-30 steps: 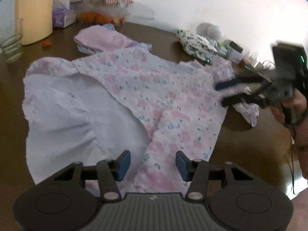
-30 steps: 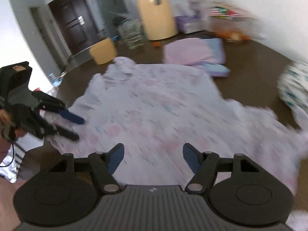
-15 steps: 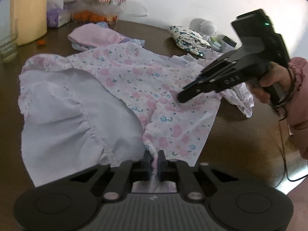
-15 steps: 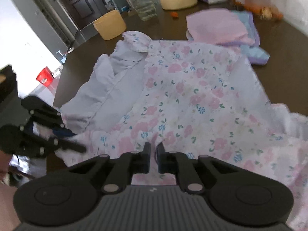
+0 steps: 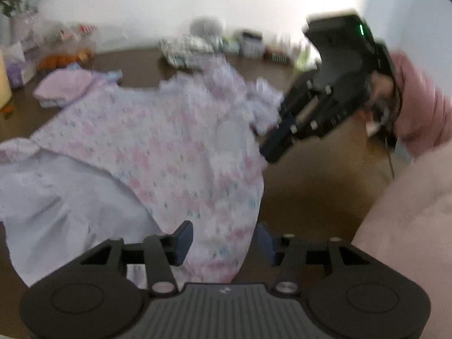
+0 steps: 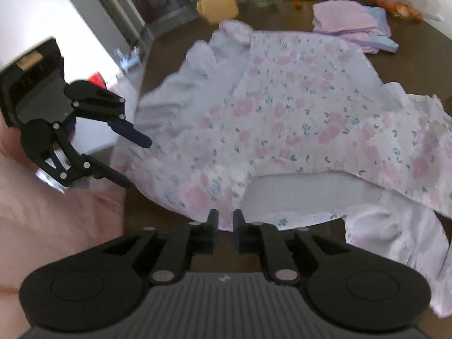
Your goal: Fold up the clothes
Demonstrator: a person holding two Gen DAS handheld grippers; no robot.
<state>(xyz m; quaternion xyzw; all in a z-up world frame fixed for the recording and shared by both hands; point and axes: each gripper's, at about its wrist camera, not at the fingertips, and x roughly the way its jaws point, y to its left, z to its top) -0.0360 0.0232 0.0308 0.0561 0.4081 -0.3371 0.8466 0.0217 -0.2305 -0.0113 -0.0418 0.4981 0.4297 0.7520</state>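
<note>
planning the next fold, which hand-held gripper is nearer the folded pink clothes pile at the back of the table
Neither clearly. The left hand-held gripper is open at the floral garment's near hem; the right hand-held gripper is shut on another hem. The folded pile lies across the garment from both.

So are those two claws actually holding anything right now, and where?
The right gripper pinches the floral garment at its near edge. The left gripper is open, holding nothing.

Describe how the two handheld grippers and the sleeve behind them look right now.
Both the left gripper and the right gripper are matte black with a ribbed grey base, two round discs, silver pivot screws and dark blue pads on the fingers. The right one's body shows a green light. The fuzzy pink sleeve is long.
</note>
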